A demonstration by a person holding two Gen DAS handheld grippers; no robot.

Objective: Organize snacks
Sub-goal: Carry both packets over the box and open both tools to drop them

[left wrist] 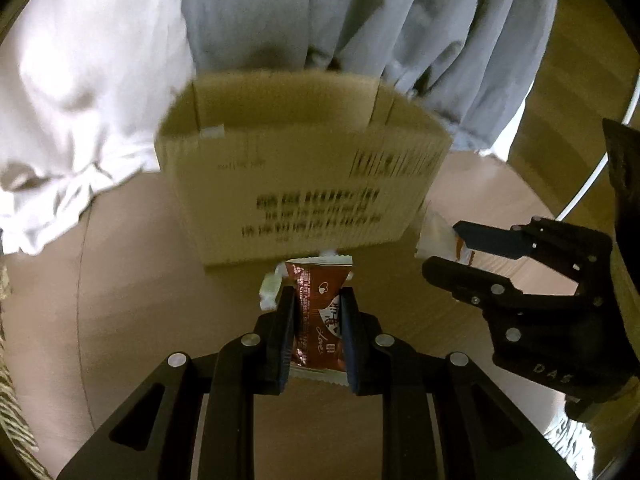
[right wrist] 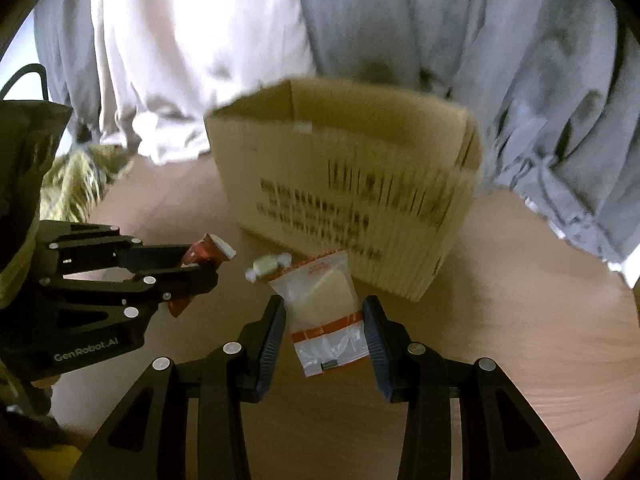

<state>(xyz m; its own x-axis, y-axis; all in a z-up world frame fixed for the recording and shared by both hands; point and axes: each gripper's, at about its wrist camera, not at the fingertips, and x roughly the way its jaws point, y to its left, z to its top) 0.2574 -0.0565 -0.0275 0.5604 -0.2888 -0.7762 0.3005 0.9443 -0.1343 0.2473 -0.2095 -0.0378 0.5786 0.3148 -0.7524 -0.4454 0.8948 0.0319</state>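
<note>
My left gripper [left wrist: 318,300] is shut on a red-brown snack packet [left wrist: 320,312], held just in front of the open cardboard box [left wrist: 304,176]. It also shows in the right wrist view [right wrist: 200,264] with the packet [right wrist: 206,254] at the left. My right gripper [right wrist: 324,312] is open, its fingers on either side of a clear packet with an orange band and a pale snack [right wrist: 326,312] lying on the table. In the left wrist view the right gripper [left wrist: 448,250] is at the right. A small wrapped candy [right wrist: 266,266] lies by the box [right wrist: 352,192].
The round wooden table [right wrist: 520,340] carries everything. Grey and white curtains [right wrist: 200,40] hang behind the box. A furry patterned fabric [right wrist: 76,184] lies at the table's far left edge.
</note>
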